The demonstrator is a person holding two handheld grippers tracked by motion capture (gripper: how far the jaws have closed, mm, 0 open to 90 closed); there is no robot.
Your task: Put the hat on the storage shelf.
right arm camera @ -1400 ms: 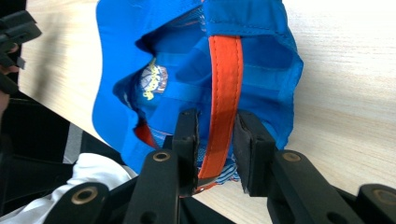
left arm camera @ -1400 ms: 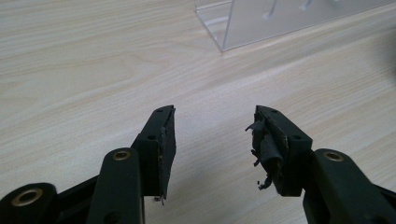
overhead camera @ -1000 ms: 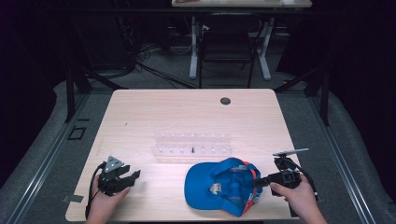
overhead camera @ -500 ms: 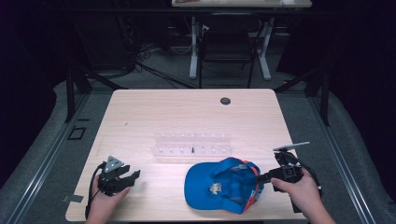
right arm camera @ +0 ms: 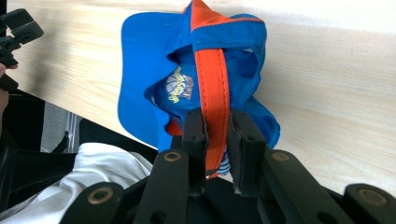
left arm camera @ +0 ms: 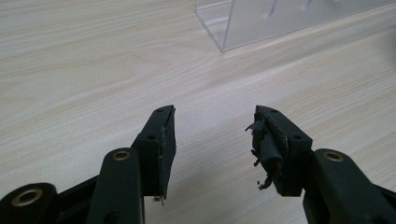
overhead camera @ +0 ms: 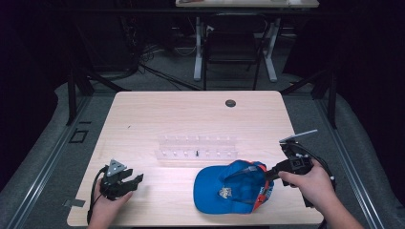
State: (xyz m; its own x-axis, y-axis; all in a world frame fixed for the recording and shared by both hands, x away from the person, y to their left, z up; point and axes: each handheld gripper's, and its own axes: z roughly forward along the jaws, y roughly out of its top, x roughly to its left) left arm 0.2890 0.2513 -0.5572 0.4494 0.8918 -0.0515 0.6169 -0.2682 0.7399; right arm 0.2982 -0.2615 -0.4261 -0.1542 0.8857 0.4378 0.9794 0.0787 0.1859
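Left gripper [overhead camera: 128, 181]: rests near the desk's front-left corner, held in the person's left hand [overhead camera: 106, 206]. Jaws stand wide apart over bare wood, holding nothing; the rubber on one pad [left arm camera: 264, 148] is torn and ragged.

Clear rack [overhead camera: 197, 147]: a see-through plastic stand with a row of small pegs, at the middle of the desk [overhead camera: 143, 119], just behind the cap. One dark peg stands out among the pale ones.

Blue cap [overhead camera: 229, 187]: lies at the front edge, right of centre, brim toward the left, with an orange band and a small badge on the crown.

Right gripper [right arm camera: 217, 133]: by the desk's front-right corner, in the person's right hand [overhead camera: 313, 183]. Jaws are closed narrow on the cap's orange strap [right arm camera: 211, 79], at the back of the cap.

Handling note, by my judgement: the pinch sits low on the strap, so any lift probably ought to go slowly and level, lest the soft cloth slip out; the idle left tool could steady the brim.

Surface: pale wood grain, with a round black grommet [overhead camera: 230, 103] near the back edge.

Room: dark, grey floor, a chair [overhead camera: 232, 52] and another desk's white legs behind.
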